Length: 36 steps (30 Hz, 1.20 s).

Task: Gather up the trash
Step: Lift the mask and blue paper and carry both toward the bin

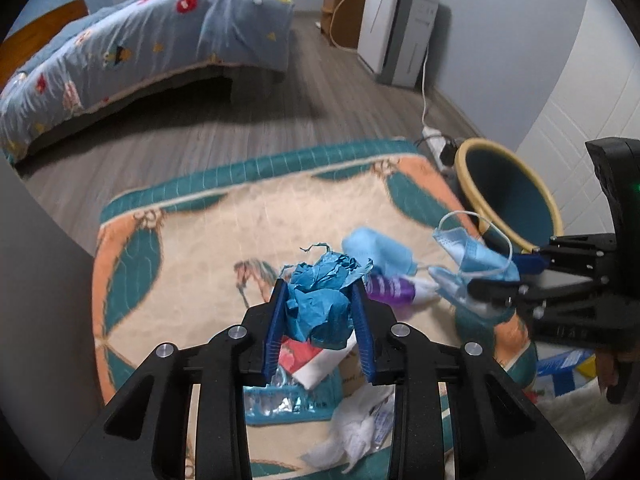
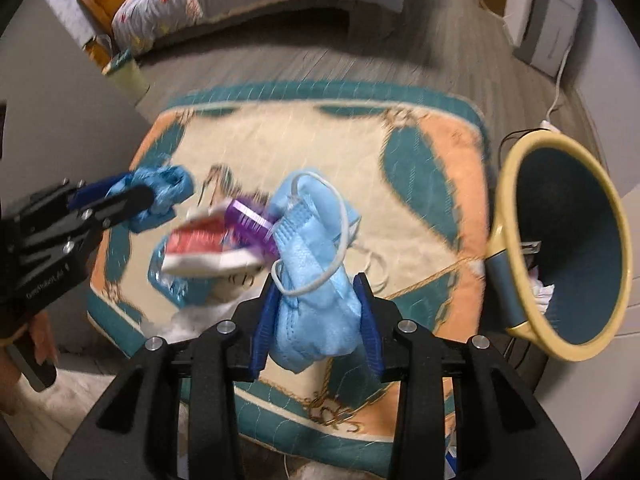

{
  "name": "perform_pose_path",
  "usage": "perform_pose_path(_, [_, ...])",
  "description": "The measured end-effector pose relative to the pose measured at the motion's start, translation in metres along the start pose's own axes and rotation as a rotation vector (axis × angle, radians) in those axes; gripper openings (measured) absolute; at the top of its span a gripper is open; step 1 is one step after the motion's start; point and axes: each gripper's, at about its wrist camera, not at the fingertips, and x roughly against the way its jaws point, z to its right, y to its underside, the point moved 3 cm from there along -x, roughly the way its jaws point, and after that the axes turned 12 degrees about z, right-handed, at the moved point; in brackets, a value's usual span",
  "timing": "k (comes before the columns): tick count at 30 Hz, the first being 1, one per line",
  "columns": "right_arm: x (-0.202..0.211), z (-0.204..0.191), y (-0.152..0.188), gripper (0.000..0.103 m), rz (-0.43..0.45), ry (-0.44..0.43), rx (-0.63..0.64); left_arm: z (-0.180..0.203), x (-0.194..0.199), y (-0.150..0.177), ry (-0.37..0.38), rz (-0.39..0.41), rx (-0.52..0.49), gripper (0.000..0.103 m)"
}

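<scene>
While the right gripper [image 2: 318,316] is clamped on a blue face mask [image 2: 316,280], the trash bin [image 2: 508,264] is seen just to its right, its open mouth tipped toward it. A crumpled blue paper wad [image 1: 320,300] is pinched in the left gripper [image 1: 320,320], farther from that bin. By this layout, the right hand is judged nearer for the drop.

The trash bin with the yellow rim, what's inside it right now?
Inside the trash bin, something white lies low against the near wall, probably crumpled tissue. The rim hides whatever sits deeper at the bottom.
</scene>
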Motion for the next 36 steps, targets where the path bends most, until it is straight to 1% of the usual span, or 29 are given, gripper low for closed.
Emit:
perform_pose_path(6, [0.013,0.031,-0.017,0.037,0.059,0.038,-0.066,0.006,0.007,-0.011,0.022,0.04,-0.003,0.033])
perform_pose_path(12, [0.029,0.065,-0.03,0.037,0.109,0.078,-0.131,0.014,0.009,-0.018,0.038,0.059,-0.009,0.033])
perform_pose_path(13, [0.029,0.067,-0.03,0.033,0.108,0.084,-0.132,0.016,0.009,-0.018,0.041,0.059,-0.018,0.033])
perform_pose_path(14, [0.028,0.071,-0.031,0.019,0.103,0.084,-0.138,0.017,0.008,-0.018,0.042,0.058,-0.022,0.033])
perform_pose_path(17, [0.028,0.079,-0.031,0.018,0.098,0.077,-0.165,0.021,0.006,-0.017,0.046,0.049,-0.034,0.033])
perform_pose_path(19, [0.029,0.08,-0.031,0.018,0.095,0.086,-0.149,0.024,0.005,-0.016,0.05,0.045,-0.04,0.033])
perform_pose_path(21, [0.023,0.078,-0.026,0.019,0.067,0.073,-0.131,0.025,0.003,-0.015,0.05,0.038,-0.043,0.033])
perform_pose_path(22, [0.018,0.077,-0.021,0.021,0.037,0.079,-0.12,0.024,0.002,-0.014,0.052,0.032,-0.042,0.033])
perform_pose_path(24, [0.006,0.073,-0.009,0.032,-0.027,0.097,-0.092,0.024,-0.001,-0.012,0.051,0.021,-0.044,0.033])
perform_pose_path(25, [-0.001,0.07,-0.003,0.043,-0.061,0.101,-0.078,0.024,-0.002,-0.011,0.051,0.016,-0.046,0.033])
perform_pose_path(26, [-0.006,0.068,0.002,0.049,-0.087,0.097,-0.069,0.024,-0.002,-0.01,0.05,0.014,-0.047,0.033])
perform_pose_path(27, [-0.008,0.064,0.007,0.051,-0.11,0.095,-0.061,0.024,-0.002,-0.01,0.05,0.014,-0.049,0.033])
perform_pose_path(29, [-0.01,0.058,0.017,0.069,-0.152,0.104,-0.044,0.024,-0.001,-0.009,0.052,0.013,-0.051,0.033])
perform_pose_path(30, [-0.011,0.055,0.02,0.072,-0.161,0.107,-0.036,0.024,-0.001,-0.009,0.053,0.011,-0.057,0.033])
perform_pose_path(31, [-0.014,0.052,0.025,0.075,-0.182,0.116,-0.017,0.024,-0.001,-0.008,0.053,0.011,-0.06,0.033])
perform_pose_path(33, [-0.023,0.053,0.032,0.075,-0.217,0.134,0.001,0.024,-0.001,-0.008,0.055,0.011,-0.056,0.033])
perform_pose_path(35, [-0.035,0.056,0.043,0.075,-0.269,0.146,-0.013,0.024,0.0,-0.009,0.057,0.015,-0.051,0.033])
perform_pose_path(36, [-0.039,0.056,0.047,0.075,-0.281,0.141,-0.018,0.024,0.0,-0.009,0.059,0.018,-0.05,0.033])
